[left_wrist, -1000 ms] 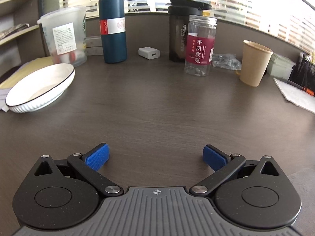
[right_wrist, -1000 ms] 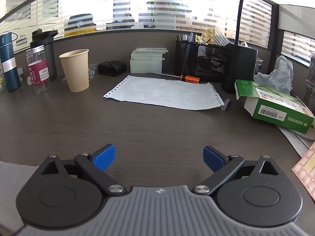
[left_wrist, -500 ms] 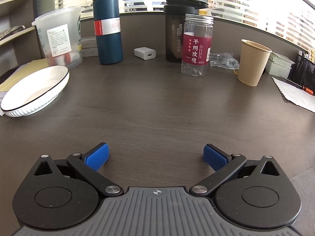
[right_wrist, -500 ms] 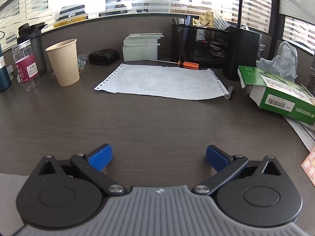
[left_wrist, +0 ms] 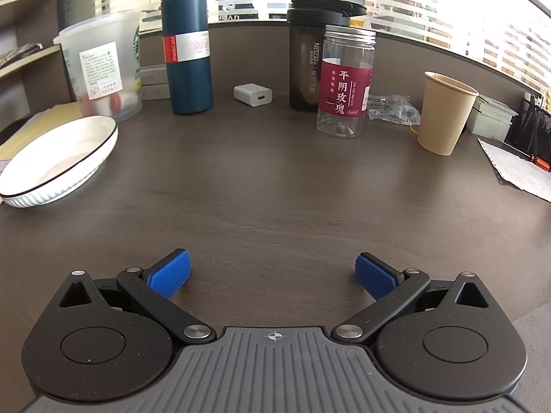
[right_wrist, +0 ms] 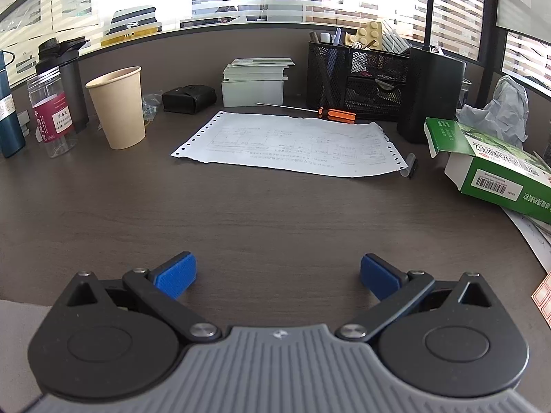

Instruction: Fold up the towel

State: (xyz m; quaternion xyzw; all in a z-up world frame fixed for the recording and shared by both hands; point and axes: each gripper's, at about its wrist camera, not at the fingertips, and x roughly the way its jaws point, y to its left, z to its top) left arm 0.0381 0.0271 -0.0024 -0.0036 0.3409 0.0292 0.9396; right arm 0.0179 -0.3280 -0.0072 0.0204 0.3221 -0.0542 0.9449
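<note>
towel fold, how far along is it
Nothing looks folded yet. The left gripper and right gripper are both open and empty above bare desk. The only possible towel is a grey strip at the frame edges, too little to confirm. Grasping and every fold remain.

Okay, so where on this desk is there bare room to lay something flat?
The dark desk is bare from both open grippers out to the white bowl, clear jar, paper cup and printed sheet. The back edge is crowded; the green box blocks the right.
</note>
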